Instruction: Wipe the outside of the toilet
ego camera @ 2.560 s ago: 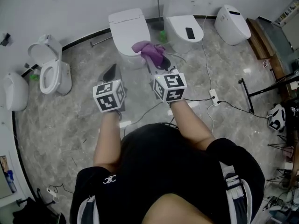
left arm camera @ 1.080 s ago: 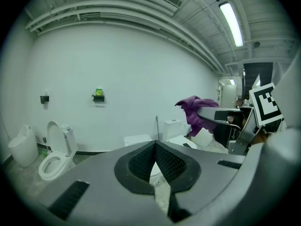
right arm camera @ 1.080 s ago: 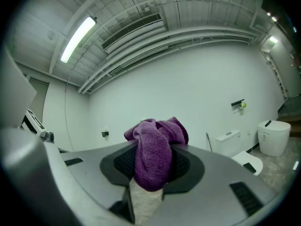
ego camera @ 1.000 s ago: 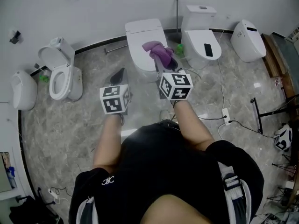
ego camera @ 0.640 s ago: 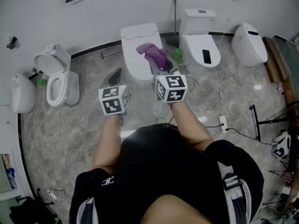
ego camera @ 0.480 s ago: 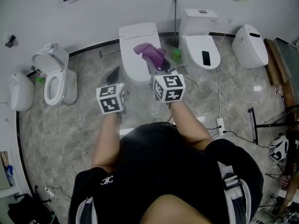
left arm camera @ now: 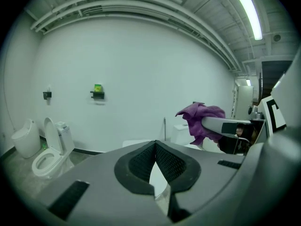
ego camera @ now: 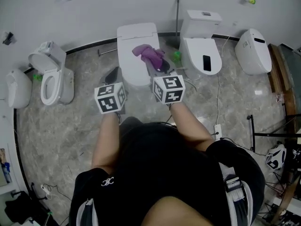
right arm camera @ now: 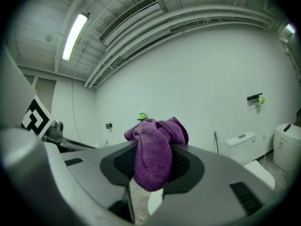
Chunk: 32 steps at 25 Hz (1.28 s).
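Observation:
A white toilet (ego camera: 134, 51) with its lid down stands against the wall, straight ahead of me. My right gripper (ego camera: 158, 63) is shut on a purple cloth (ego camera: 147, 54), which hangs over the right part of that lid; I cannot tell if it touches. In the right gripper view the cloth (right arm camera: 154, 157) bulges out of the jaws and droops over the right gripper (right arm camera: 151, 166). My left gripper (ego camera: 112, 74) is shut and holds nothing, hovering just left of the toilet's bowl. In the left gripper view the left gripper (left arm camera: 155, 149) points at the wall, with the cloth (left arm camera: 200, 119) at the right.
An open-lid toilet (ego camera: 49, 74) and another white one (ego camera: 15, 88) stand at the left. To the right are a tank toilet (ego camera: 202, 51) with a dark flat object (ego camera: 205, 63) on its lid, and one more toilet (ego camera: 253, 51). A power strip (ego camera: 217, 128) with cables lies on the marble floor.
Both grippers have stayed side by side while the view shifted. The purple cloth now hangs a little further left over the middle toilet's lid. Both grippers stay shut.

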Each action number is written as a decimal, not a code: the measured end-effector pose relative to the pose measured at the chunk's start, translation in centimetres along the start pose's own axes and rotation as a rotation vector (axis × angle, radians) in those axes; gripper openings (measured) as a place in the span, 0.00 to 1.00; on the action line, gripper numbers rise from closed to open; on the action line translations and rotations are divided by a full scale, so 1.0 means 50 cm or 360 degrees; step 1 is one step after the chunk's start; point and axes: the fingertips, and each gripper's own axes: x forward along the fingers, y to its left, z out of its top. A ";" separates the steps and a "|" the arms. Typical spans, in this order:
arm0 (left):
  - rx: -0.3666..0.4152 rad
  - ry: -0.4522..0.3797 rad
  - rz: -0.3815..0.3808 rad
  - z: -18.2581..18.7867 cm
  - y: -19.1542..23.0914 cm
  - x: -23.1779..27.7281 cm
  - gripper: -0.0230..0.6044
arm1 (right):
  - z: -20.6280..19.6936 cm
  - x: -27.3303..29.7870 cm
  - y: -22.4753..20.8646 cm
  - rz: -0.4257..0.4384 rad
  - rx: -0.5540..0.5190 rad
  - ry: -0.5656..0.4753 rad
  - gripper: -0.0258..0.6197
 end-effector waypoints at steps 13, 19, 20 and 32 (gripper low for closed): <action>-0.0074 0.0016 -0.0082 0.056 0.100 0.194 0.05 | -0.015 0.198 -0.050 -0.0013 -0.0001 0.0085 0.24; -0.0104 0.0046 -0.0153 0.104 0.190 0.332 0.05 | -0.016 0.356 -0.069 -0.0055 -0.0080 0.0142 0.24; -0.0120 0.0053 -0.0174 0.113 0.208 0.355 0.05 | -0.015 0.385 -0.067 -0.0061 -0.0117 0.0152 0.24; -0.0182 0.0155 -0.0262 0.163 0.439 0.589 0.05 | -0.056 0.709 -0.049 -0.0105 -0.0354 0.0316 0.24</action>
